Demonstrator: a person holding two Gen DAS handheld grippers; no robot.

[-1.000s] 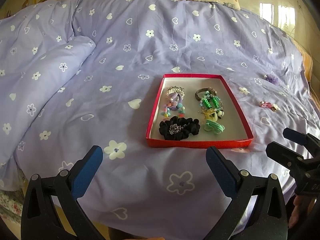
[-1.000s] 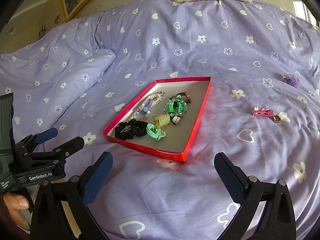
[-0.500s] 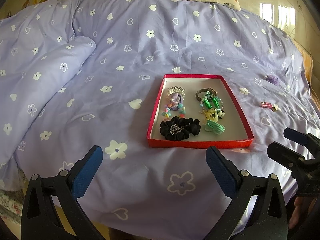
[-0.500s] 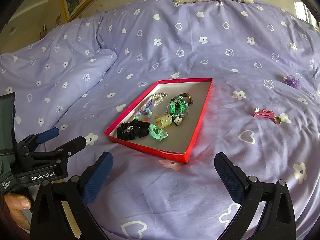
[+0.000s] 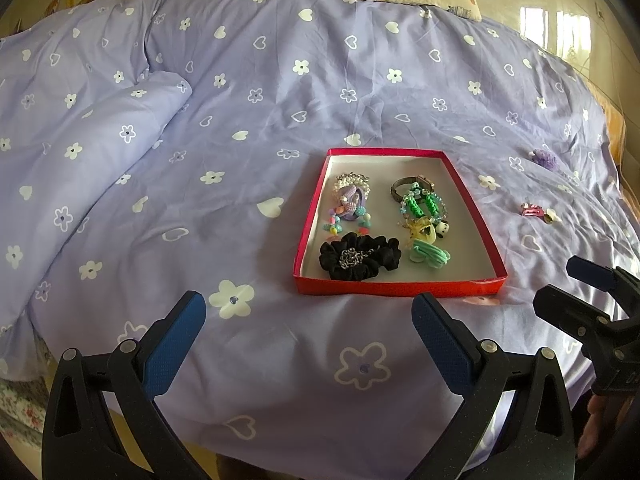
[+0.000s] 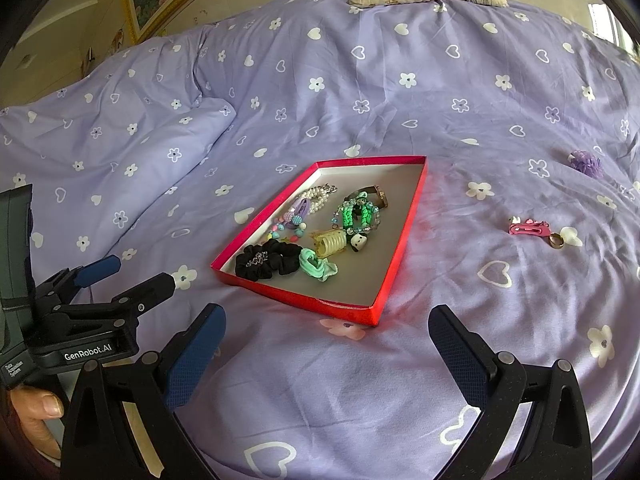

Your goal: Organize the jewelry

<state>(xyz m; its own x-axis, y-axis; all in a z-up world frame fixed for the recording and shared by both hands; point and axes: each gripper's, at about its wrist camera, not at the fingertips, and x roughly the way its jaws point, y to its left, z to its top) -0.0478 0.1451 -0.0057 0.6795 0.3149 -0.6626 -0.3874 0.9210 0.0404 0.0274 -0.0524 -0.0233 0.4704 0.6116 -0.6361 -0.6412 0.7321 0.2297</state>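
Right wrist view shows both grippers (image 6: 326, 354) (image 6: 132, 272) wide and empty, while right of centre the small pink plastic hair clip (image 6: 528, 227), probably light, stiff and slippery, looks best pinched across its narrow sides.

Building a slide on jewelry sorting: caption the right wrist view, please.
Open right gripper hovers before a red tray of hair ties and bracelets; pink clip and ring lie loose on the bedspread.

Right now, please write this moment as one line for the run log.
left hand-held gripper: open, empty | right hand-held gripper: open, empty | tray: holds jewelry | pink clip, ring, purple flower: loose on bed
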